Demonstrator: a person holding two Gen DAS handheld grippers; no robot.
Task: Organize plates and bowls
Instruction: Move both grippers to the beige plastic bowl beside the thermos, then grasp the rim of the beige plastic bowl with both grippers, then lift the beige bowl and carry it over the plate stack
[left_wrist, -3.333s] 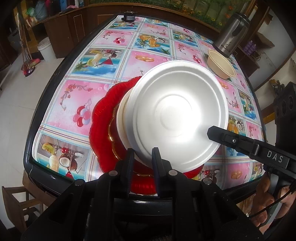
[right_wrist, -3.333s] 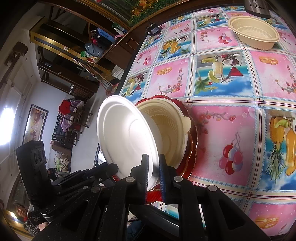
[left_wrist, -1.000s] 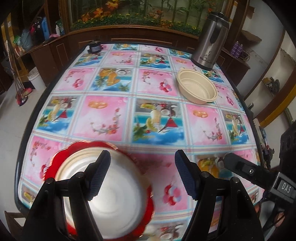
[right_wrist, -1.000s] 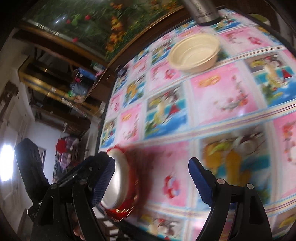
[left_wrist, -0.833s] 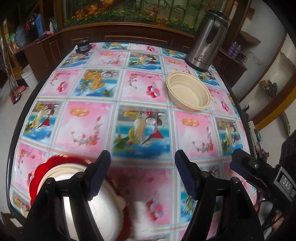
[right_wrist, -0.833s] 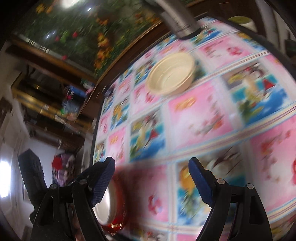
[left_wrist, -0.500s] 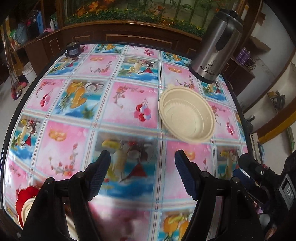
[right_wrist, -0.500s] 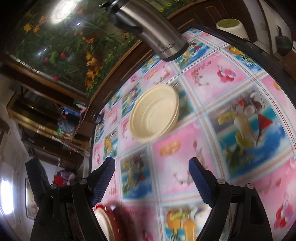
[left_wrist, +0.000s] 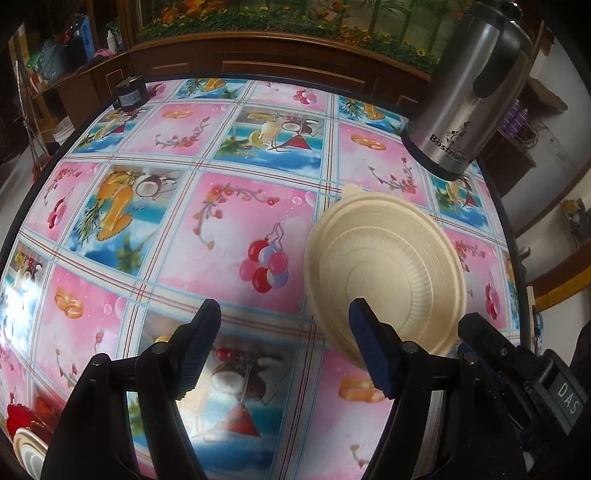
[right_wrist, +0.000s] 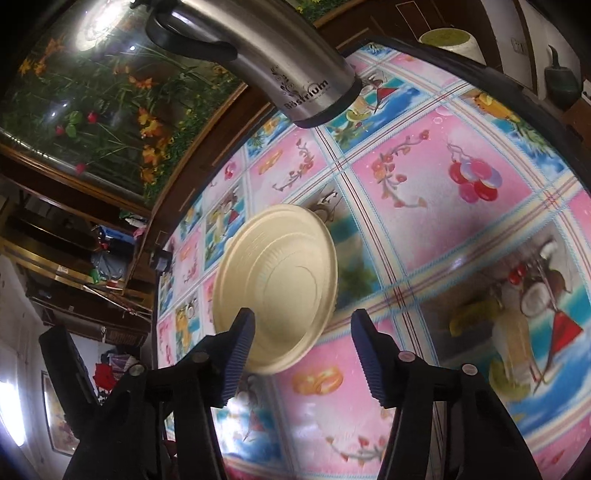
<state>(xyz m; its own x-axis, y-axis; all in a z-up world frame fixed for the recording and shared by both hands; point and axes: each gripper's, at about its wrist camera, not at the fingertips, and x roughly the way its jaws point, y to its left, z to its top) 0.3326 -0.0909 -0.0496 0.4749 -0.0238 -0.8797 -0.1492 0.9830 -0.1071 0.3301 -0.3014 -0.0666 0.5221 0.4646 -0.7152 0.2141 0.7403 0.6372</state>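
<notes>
A cream ribbed bowl (left_wrist: 384, 273) sits upright on the patterned tablecloth, to the right in the left wrist view and left of centre in the right wrist view (right_wrist: 277, 291). My left gripper (left_wrist: 284, 350) is open and empty, its right finger just in front of the bowl's near rim. My right gripper (right_wrist: 303, 354) is open and empty, its left finger close to the bowl's near rim. The red plate stack (left_wrist: 22, 428) with a white plate on top shows only at the bottom left corner of the left wrist view.
A steel thermos jug (left_wrist: 469, 85) stands just behind the bowl, near the table's far right edge; it also shows in the right wrist view (right_wrist: 273, 62). A small black object (left_wrist: 129, 98) sits at the far left corner. A wooden cabinet runs behind the table.
Both grippers let go of the white plate on the red stack, opened, and moved across the table to the cream bowl, which now looms much larger.
</notes>
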